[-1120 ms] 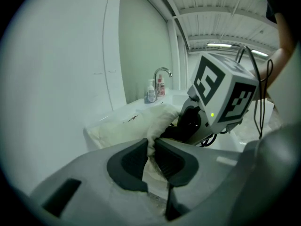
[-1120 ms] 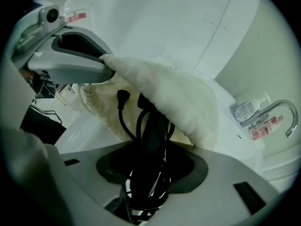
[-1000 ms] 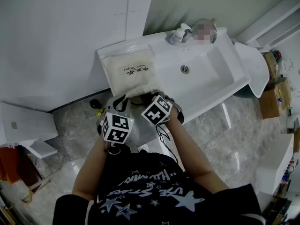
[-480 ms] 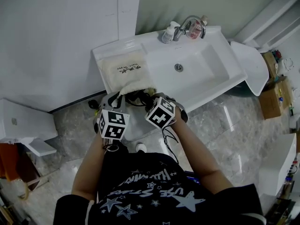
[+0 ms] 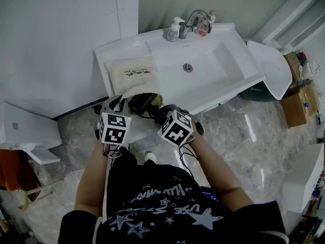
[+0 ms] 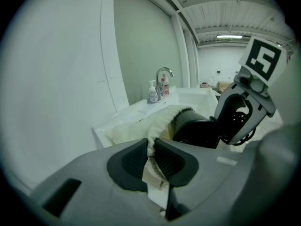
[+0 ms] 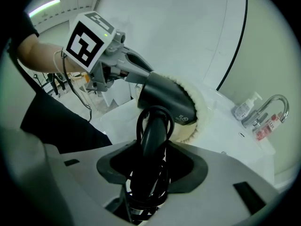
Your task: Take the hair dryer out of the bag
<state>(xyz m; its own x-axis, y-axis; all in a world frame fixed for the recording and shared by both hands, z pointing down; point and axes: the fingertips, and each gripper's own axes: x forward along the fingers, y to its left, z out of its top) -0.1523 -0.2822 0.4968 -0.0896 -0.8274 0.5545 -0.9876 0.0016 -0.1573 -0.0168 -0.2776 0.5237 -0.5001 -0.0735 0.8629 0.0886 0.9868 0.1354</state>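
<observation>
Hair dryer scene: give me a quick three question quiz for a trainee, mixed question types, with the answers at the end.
1. True or false: the left gripper is clamped on the rim of the bag.
2. What is the right gripper closed on? A) the handle of the hair dryer; B) the tap; C) the soap bottle.
3. In the head view, on which side of the sink does the bag lie?

Key: 1 true; 2 A; 3 left.

Bright, even light from a ceiling lamp [image 6: 229, 36]; fisheye edges bend and darken.
</observation>
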